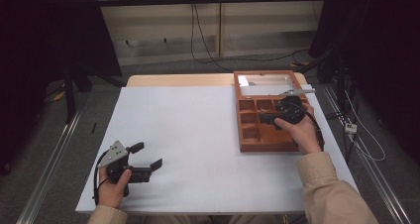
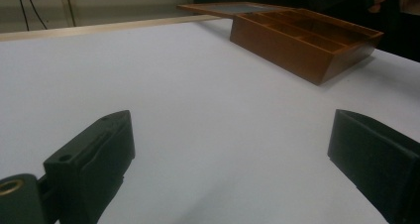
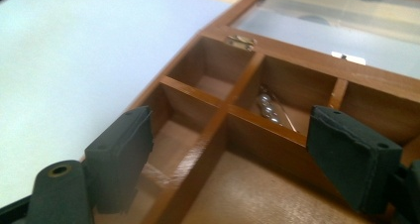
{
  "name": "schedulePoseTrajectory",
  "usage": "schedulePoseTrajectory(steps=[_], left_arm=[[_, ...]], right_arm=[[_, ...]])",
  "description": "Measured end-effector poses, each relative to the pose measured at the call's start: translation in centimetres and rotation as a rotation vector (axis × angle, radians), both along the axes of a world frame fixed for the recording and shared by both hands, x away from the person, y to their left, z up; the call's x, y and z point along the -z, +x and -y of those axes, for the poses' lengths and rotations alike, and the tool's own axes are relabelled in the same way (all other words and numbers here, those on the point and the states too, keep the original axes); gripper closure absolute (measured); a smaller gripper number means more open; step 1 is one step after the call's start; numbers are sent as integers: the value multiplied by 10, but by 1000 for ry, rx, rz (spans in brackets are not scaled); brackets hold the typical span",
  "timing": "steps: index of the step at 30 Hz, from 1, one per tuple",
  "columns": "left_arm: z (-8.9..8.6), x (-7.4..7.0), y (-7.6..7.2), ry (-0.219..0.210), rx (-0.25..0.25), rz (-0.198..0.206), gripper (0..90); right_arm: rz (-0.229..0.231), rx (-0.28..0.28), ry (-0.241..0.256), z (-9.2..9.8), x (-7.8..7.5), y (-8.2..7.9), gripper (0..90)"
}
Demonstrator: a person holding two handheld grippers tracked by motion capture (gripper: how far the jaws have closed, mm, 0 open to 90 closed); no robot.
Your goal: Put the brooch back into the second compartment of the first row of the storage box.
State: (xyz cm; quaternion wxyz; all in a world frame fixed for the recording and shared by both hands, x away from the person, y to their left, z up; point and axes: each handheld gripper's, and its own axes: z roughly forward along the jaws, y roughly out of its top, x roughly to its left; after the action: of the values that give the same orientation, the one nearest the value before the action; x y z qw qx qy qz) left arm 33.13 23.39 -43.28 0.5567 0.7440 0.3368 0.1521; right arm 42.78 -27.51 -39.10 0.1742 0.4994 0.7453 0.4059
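The white table (image 1: 198, 135) carries a wooden compartment box (image 1: 267, 140) near its far right corner, the glass-paned lid (image 1: 262, 78) laid open flat behind it. The right claw (image 1: 271, 119) is held over the box's compartments, jaws spread wide and gripping nothing. The left claw (image 1: 146, 154) is held low near the table's near left corner, jaws likewise wide and empty. A small metallic object (image 3: 269, 109) lies in one far compartment.

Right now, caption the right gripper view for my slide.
Open right gripper poised over wooden compartment box, small metal piece inside.
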Motion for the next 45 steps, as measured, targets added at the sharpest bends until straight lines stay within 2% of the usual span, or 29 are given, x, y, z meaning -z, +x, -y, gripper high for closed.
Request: schedulePoseTrajectory(steps=[6, 14, 22, 25, 45], left_arm=[[1, 1, 1, 2, 4, -2, 42], [2, 1, 1, 0, 3, -3, 41], [3, 1, 2, 0, 4, -3, 42], [3, 1, 2, 2, 5, -1, 41], [3, 1, 2, 2, 3, -2, 42]], right_arm=[[23, -39, 8, -5, -4, -16, 188], [26, -61, 30, -5, -1, -30, 185], [45, -76, 3, -9, 1, -47, 186], [56, -87, 20, -10, 0, -53, 187], [69, -140, 40, -14, 9, -82, 186]])
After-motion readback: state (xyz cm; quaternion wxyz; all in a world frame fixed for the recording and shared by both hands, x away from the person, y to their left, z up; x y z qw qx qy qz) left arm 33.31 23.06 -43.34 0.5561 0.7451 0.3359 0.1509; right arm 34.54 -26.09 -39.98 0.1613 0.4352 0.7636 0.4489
